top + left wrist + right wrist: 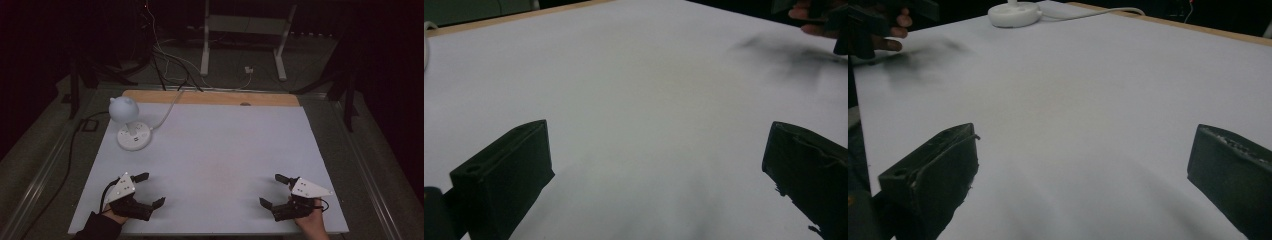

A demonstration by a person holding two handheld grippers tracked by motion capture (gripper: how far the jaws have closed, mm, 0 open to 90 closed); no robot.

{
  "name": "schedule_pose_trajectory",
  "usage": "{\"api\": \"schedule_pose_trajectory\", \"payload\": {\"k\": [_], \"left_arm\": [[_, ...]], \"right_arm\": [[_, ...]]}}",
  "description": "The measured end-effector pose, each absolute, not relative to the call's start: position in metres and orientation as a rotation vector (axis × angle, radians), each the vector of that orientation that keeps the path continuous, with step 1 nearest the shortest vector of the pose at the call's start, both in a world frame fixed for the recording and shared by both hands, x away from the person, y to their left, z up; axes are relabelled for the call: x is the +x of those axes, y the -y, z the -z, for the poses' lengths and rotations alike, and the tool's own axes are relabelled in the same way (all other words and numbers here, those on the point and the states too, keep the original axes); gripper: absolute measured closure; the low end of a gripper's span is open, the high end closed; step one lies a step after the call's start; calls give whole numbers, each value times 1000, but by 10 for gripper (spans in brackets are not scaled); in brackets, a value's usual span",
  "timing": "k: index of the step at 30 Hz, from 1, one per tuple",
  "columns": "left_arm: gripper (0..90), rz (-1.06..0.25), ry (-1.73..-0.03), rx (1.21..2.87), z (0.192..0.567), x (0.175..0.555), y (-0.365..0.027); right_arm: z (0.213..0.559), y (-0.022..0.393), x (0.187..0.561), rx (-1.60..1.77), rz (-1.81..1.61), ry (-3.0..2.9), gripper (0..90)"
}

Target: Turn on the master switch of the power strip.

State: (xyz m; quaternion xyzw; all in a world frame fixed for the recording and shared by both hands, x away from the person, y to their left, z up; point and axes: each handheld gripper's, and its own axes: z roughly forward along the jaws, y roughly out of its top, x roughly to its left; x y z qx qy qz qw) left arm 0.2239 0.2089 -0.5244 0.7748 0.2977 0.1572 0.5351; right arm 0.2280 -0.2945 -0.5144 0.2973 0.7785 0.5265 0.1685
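Observation:
A white desk lamp point(129, 122) with a round base and a globe-shaped head stands at the far left of the white tabletop point(215, 150); its base point(1014, 13) appears at the top of the right gripper view. My left gripper point(149, 189) rests near the front left edge, open, with nothing between its jaws. My right gripper point(271, 190) rests near the front right edge, also open and empty. Both point toward the middle of the table. In each gripper view the two black jaws stand wide apart over bare white surface.
The lamp's white cable point(167, 111) runs off the table's far wooden edge point(210, 97). Beyond the table stand a white frame point(245, 35) and loose cables on a dark floor. Metal rails flank the table on both sides.

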Motion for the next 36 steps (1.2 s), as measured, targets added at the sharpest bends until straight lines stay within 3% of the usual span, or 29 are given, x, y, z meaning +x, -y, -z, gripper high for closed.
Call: {"api": "schedule_pose_trajectory", "payload": {"k": [36], "left_arm": [[2, -323, -635, 1908, 518, 226, -198]], "right_arm": [[506, 294, 224, 824, -1472, -2183, 0]]}}
